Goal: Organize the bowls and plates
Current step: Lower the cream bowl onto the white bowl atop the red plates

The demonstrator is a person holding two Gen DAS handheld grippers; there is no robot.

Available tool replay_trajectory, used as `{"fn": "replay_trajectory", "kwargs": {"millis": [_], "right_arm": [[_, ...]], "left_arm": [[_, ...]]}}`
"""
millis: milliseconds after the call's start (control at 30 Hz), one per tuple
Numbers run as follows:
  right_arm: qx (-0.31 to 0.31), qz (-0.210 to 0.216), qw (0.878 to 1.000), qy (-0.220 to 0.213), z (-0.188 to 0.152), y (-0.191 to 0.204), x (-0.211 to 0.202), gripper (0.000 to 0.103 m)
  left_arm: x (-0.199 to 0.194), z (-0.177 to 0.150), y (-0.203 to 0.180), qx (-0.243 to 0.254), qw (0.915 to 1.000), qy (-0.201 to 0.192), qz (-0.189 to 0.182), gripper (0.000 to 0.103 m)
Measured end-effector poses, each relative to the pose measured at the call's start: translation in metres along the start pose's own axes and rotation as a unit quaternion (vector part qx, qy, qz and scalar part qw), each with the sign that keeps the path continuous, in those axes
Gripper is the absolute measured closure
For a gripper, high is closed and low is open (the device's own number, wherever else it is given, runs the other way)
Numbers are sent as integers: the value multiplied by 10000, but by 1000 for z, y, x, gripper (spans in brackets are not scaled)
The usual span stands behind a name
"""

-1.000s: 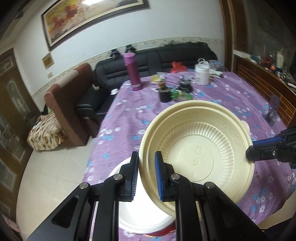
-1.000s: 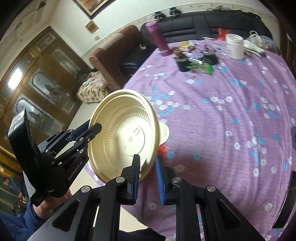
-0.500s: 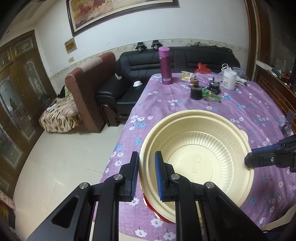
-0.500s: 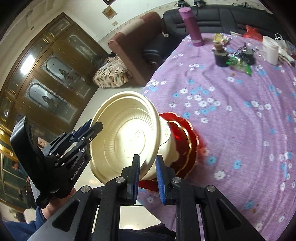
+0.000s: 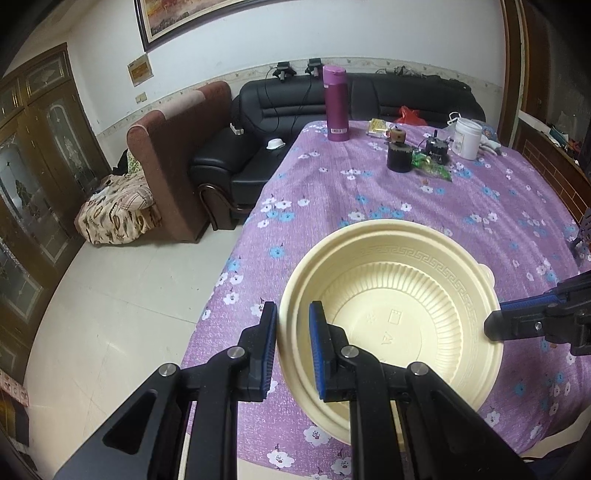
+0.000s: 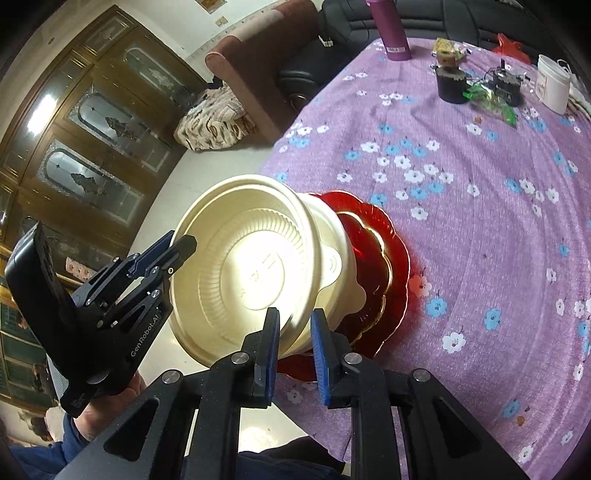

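"GenRobot.AI" – printed on the left tongs (image 6: 184, 245).

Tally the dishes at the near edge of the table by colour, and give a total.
Cream bowls: 2, the held cream bowl and the lower cream bowl under it.
Red plates: 2 in view, the upper red plate on the lower red plate.
Total: 4.

Red plates (image 6: 384, 258) mostly hidden behind cream bowls (image 6: 258, 269), framed painting (image 5: 192, 18) cropped

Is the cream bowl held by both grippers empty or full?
Empty: the cream bowl shows its bare ribbed bottom with moulded marks, nothing inside.
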State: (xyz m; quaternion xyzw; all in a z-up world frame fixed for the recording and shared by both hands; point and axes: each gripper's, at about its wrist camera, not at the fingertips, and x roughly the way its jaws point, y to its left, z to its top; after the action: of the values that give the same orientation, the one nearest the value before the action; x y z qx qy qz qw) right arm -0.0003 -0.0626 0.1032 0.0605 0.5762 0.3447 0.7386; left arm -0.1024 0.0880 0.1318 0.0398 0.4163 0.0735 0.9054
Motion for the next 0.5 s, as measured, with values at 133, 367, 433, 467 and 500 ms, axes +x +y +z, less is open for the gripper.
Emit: {"fn": "replay_trajectory", "kwargs": {"millis": [133, 367, 433, 467, 500], "right_arm": [[20, -39, 10000, 41, -1, -2, 6, 84], [141, -45, 9998, 99, -2, -8, 14, 84], [167, -45, 9998, 107, -2, -9, 16, 84], [175, -53, 9998, 110, -2, -10, 16, 84], [190, -57, 9997, 114, -2, -11, 17, 84]], "left_arm": [[6, -1, -2, 45, 10000, 48, 9, 87], [14, -2, -6, 135, 9998, 114, 31, 87], [16, -2, -7, 180, 9998, 112, 41, 87], [16, -2, -8, 195, 9997, 110, 47, 87], [17, -3, -8, 211, 9997, 111, 53, 87]]}}
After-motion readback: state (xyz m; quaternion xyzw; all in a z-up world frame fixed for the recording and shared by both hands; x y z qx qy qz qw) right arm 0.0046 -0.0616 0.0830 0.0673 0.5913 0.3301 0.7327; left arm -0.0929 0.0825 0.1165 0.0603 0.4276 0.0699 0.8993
